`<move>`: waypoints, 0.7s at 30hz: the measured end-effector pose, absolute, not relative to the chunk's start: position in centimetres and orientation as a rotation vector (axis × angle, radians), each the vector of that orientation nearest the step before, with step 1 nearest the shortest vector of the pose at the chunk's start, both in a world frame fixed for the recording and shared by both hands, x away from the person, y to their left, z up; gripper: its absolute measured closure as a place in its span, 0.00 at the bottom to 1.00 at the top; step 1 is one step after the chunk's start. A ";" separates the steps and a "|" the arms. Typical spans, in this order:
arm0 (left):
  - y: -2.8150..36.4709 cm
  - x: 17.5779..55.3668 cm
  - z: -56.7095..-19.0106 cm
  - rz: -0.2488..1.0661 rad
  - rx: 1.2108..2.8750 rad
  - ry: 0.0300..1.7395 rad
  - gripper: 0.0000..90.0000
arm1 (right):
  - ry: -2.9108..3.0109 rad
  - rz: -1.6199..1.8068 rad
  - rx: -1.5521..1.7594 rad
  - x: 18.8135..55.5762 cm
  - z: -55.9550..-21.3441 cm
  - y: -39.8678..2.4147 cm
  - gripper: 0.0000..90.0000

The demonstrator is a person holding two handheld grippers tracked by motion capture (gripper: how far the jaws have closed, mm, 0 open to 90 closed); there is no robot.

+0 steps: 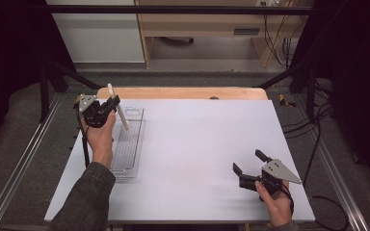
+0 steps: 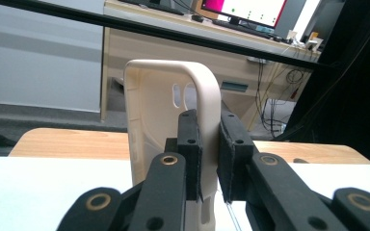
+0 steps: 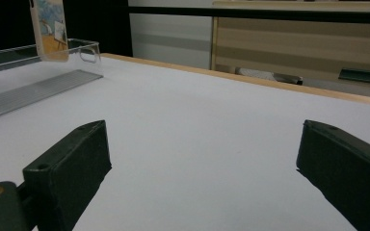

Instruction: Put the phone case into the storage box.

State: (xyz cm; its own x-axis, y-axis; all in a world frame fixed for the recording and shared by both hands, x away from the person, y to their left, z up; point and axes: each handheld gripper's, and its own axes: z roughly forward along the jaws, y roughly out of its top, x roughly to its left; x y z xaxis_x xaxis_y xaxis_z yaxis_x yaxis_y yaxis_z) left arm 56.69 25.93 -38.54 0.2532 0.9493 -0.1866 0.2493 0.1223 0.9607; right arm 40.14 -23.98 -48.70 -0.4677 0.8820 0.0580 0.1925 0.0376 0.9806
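A cream phone case (image 1: 117, 110) hangs edge-on above a clear plastic tray (image 1: 136, 144) at the table's left. My left gripper (image 1: 113, 104) is shut on it. In the left gripper view the case (image 2: 164, 115) stands upright with its hollow inner side toward me, and both black pads pinch its right-hand rim. In the right gripper view the case (image 3: 49, 29) shows a printed picture on its back, above the tray (image 3: 29, 72). My right gripper (image 1: 250, 166) rests low near the table's front right, jaws wide apart with nothing between them.
The white table top (image 1: 197, 144) has a wooden strip along its far edge. Dark metal frame bars stand at both sides. Behind the table are a wooden desk (image 1: 212, 24) and loose cables on the floor at the right.
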 end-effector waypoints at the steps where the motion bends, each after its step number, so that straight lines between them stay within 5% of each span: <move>1: 25.9 56.8 -38.6 0.771 1.372 1.234 0.90 | 1.719 1.473 1.091 40.1 -48.7 -24.0 0.05; 21: 25.0 57.8 -38.9 0.792 1.409 1.248 0.89 | 1.728 1.476 1.097 40.1 -48.8 -24.0 0.05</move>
State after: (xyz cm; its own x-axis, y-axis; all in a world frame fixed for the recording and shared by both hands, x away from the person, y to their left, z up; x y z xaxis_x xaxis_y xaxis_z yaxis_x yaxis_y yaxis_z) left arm 57.83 24.98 -38.91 0.2381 0.9587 -0.1554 0.2679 0.0889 0.9593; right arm 40.12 -24.00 -48.79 -0.4723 0.8791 0.0646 0.2011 0.0361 0.9789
